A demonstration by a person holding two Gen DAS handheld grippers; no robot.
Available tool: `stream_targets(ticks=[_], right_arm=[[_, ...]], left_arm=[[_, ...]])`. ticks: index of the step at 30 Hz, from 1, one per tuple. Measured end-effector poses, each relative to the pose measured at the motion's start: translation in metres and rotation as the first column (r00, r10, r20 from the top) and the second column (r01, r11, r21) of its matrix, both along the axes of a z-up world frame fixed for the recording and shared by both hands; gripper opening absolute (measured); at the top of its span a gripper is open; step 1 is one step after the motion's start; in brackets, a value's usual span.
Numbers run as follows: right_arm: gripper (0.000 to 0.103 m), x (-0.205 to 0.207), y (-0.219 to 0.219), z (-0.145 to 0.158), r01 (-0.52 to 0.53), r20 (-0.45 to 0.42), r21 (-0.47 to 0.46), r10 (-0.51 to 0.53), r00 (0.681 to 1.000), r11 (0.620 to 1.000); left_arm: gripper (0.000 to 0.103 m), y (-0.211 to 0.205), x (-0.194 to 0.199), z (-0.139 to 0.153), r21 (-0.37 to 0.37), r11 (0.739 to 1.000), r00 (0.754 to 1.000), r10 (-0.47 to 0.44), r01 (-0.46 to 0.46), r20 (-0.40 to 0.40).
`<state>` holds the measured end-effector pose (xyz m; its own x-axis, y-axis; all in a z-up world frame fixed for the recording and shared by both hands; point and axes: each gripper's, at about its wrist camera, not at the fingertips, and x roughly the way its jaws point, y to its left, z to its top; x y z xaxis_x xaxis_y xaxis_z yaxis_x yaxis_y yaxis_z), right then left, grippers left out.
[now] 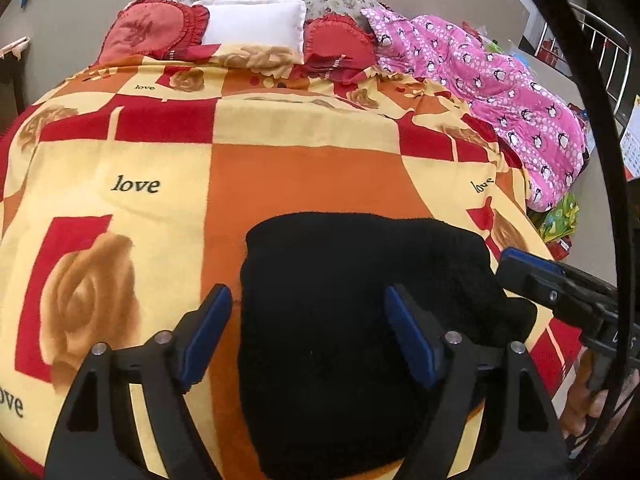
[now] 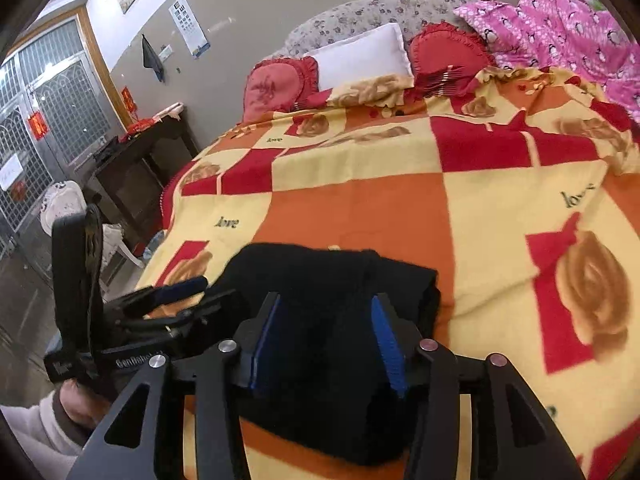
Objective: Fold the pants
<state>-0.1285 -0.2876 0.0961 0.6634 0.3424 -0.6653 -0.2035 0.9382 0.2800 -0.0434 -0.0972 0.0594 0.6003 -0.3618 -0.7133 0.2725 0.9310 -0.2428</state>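
Black pants (image 1: 344, 320) lie folded into a thick compact stack near the front edge of the bed; they also show in the right wrist view (image 2: 328, 320). My left gripper (image 1: 308, 312) is open, its blue pads straddling the stack's left part just above it, holding nothing. My right gripper (image 2: 326, 324) is open over the stack's right part, holding nothing. Its tip shows in the left wrist view (image 1: 532, 272) at the stack's right edge. The left gripper shows in the right wrist view (image 2: 176, 300) at the stack's left side.
The bed has a red, orange and yellow "love" blanket (image 1: 160, 160). A white pillow (image 1: 256, 24) and red cushions (image 1: 152, 32) lie at the head. A pink quilt (image 1: 512, 96) lies along the right side. A dark side table (image 2: 140, 160) and white chair (image 2: 68, 208) stand left of the bed.
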Motion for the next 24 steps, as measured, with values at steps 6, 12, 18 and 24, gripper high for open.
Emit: stream_targets(ticks=[6, 12, 18, 24], right_arm=[[0.048, -0.014, 0.006, -0.017, 0.013, -0.041, -0.082, -0.017, 0.999, 0.997], [0.048, -0.025, 0.01, -0.038, 0.04, -0.028, -0.138, -0.044, 0.999, 0.99], [0.091, -0.033, -0.018, -0.023, 0.078, -0.037, -0.052, -0.08, 0.996, 0.996], [0.093, -0.017, -0.042, -0.028, 0.063, -0.044, 0.097, -0.059, 0.997, 0.993]], left_arm=[[0.079, 0.003, -0.012, 0.002, 0.0, 1.0, 1.0, 0.007, -0.007, 0.014], [0.08, 0.0, -0.01, -0.013, -0.004, 1.0, 0.999, 0.007, -0.007, -0.035], [0.08, 0.012, -0.016, -0.005, -0.053, 0.999, 0.999, -0.005, 0.003, -0.051], [0.082, 0.035, -0.014, -0.009, -0.185, 0.982, 0.993, 0.014, -0.036, -0.12]])
